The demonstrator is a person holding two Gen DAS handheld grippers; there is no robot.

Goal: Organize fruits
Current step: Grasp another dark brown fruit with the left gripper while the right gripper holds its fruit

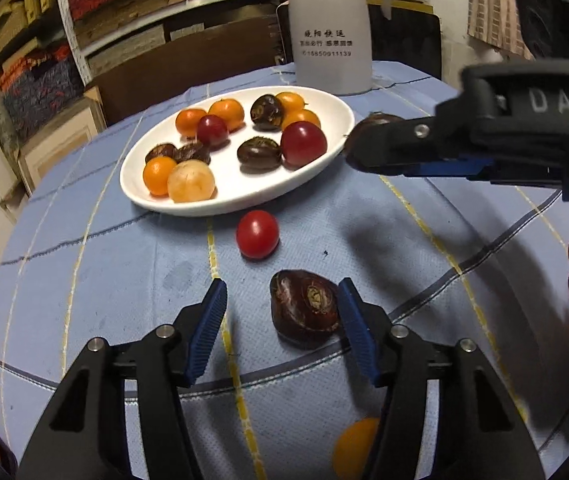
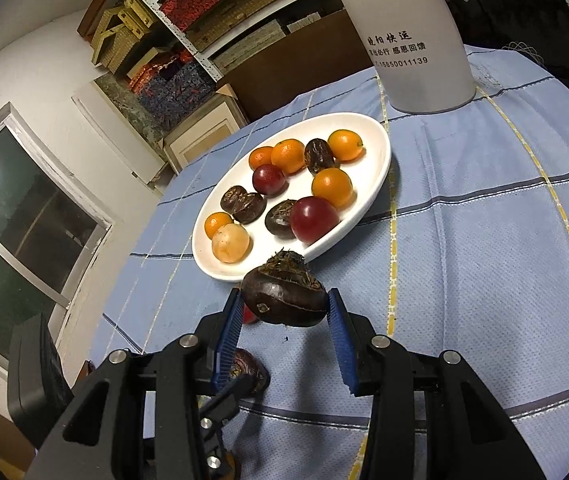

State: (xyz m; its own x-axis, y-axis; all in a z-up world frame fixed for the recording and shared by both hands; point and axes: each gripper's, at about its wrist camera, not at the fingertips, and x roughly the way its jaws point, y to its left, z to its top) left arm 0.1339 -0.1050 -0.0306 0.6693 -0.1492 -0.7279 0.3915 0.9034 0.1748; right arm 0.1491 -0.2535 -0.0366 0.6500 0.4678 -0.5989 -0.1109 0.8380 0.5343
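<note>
the right gripper (image 2: 284,312) grasps a water chestnut (image 2: 284,296) just short of the white plate (image 2: 380,160); next it wants carrying over the rim and releasing. the left gripper (image 1: 282,312), spread wide, flanks another chestnut (image 1: 304,306) on the tablecloth (image 1: 104,280).

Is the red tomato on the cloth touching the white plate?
Apart. The left wrist view shows a strip of blue tablecloth between the red tomato and the white plate rim.

White walls (image 2: 44,68) enclose the room. A dark window (image 2: 16,216) sits left. Far shelves (image 2: 188,12) hold stacked boxes behind the table (image 2: 464,240).
</note>
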